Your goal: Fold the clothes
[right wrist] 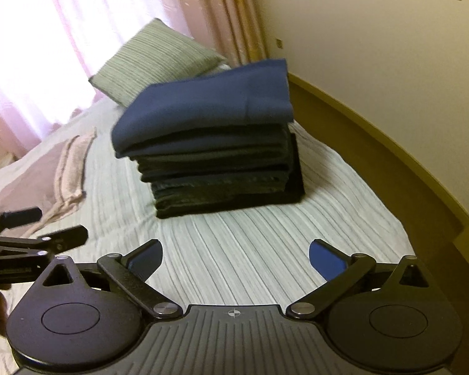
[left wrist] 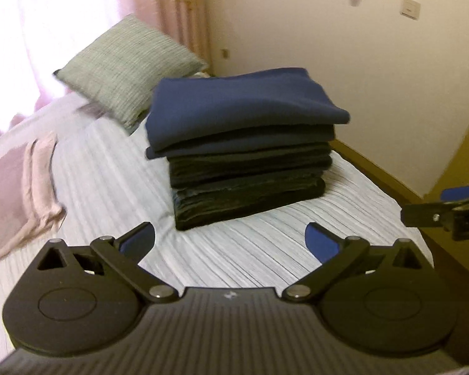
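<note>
Navy top (left wrist: pixel 244 100) caps a neat stack (left wrist: pixel 250 184); both grippers (left wrist: pixel 231 243) (right wrist: pixel 234 259) hover spread, empty. Square overhanging edges gently, without toppling it.

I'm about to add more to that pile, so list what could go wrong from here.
1. The stack of folded clothes is tall, and its navy top piece overhangs the black layers beneath; a nudge might tip or slide it.
2. The stack sits near the edge of the bed, beside the wall, so anything that slips could drop off.
3. Both the left gripper and right gripper are open and empty, close in front; a careless approach might snag a fold.
</note>
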